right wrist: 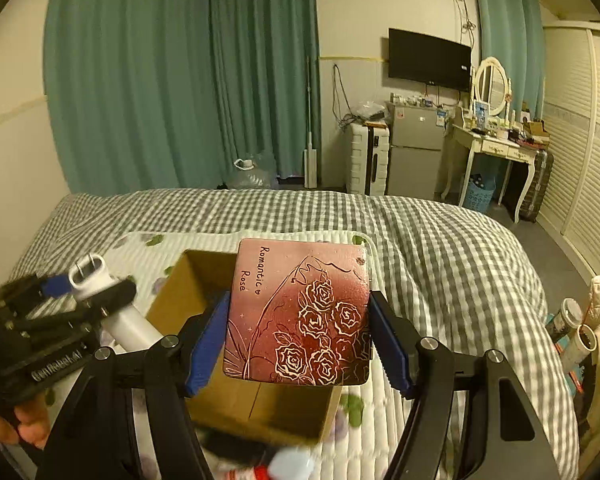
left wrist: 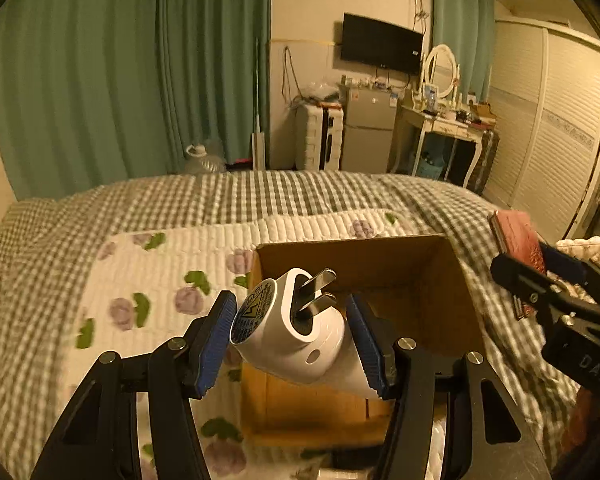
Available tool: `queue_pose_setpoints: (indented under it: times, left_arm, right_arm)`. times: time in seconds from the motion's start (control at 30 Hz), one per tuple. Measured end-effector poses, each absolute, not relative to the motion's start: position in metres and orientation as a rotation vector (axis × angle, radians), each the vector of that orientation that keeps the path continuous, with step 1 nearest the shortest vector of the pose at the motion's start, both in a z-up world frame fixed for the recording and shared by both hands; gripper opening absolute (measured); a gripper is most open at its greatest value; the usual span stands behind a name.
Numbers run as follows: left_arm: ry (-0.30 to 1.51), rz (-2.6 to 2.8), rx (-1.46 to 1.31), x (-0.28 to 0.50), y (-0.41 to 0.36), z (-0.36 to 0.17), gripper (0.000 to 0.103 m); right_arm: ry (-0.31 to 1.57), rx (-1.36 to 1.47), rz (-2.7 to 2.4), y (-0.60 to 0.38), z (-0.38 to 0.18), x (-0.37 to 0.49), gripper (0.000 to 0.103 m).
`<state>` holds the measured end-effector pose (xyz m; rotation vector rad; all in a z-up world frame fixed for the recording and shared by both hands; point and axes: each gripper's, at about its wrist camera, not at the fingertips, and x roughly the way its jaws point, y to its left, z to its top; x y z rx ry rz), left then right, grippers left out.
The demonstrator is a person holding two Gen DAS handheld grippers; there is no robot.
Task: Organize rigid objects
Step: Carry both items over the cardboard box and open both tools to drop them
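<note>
My left gripper (left wrist: 292, 318) is shut on a white plug charger (left wrist: 300, 340), its two metal prongs pointing up and away. It hangs over the near part of an open cardboard box (left wrist: 380, 264) that stands on the bed. My right gripper (right wrist: 299, 312) is shut on a flat red tin (right wrist: 300, 312) with a rose drawing and the words "Romantic Rose", held above the same cardboard box (right wrist: 268, 412). In the right wrist view the left gripper (right wrist: 60, 292) with the charger (right wrist: 96, 276) shows at the left. In the left wrist view the right gripper (left wrist: 548, 276) with the tin (left wrist: 516, 236) shows at the right.
The box rests on a floral quilt (left wrist: 160, 280) over a grey checked bedspread (right wrist: 440, 248). Small blurred items (right wrist: 284, 464) lie near the box's front. A person's hand (right wrist: 24, 424) grips the left tool. Cups (right wrist: 572, 320) stand beside the bed at the right. Furniture lines the far wall.
</note>
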<state>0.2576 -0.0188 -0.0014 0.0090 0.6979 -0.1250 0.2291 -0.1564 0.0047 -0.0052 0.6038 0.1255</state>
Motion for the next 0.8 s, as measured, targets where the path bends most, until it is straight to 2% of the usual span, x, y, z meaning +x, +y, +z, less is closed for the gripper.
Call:
queue_pose_setpoints:
  times: [0.3,0.33,0.37,0.4,0.67,0.7,0.73,0.77,0.8]
  left_arm:
    - [0.738,-0.184,0.073,0.303,-0.050,-0.048,0.060]
    - [0.734,-0.190,0.054,0.305,-0.048,-0.049,0.066]
    - [0.733,-0.187,0.046,0.306,-0.049,-0.048,0.078]
    - [0.727,-0.180,0.037,0.306,-0.047,-0.046,0.082]
    - [0.705,-0.138,0.023,0.285,-0.030,-0.026,0.083]
    - [0.695,-0.133,0.032,0.279,-0.028,-0.021,0.083]
    - [0.681,-0.129,0.036,0.270,-0.025,-0.015,0.083]
    - [0.677,-0.131,0.032,0.261,-0.020,-0.008,0.083]
    - [0.678,-0.131,0.031,0.256,-0.018,-0.005,0.083]
  right_arm:
    - [0.618,-0.091,0.141,-0.158,-0.030,0.290,0.067]
    - [0.620,-0.091,0.142,-0.159,-0.033,0.295,0.067]
    - [0.624,-0.083,0.147,-0.161,-0.036,0.299,0.067]
    - [0.629,-0.078,0.153,-0.162,-0.039,0.303,0.067]
    - [0.633,-0.061,0.163,-0.159,-0.045,0.305,0.068]
    - [0.634,-0.056,0.159,-0.159,-0.044,0.304,0.072]
    - [0.644,-0.043,0.163,-0.160,-0.042,0.302,0.089]
    - [0.647,-0.037,0.154,-0.162,-0.039,0.299,0.094]
    - [0.638,-0.040,0.136,-0.164,-0.035,0.294,0.094]
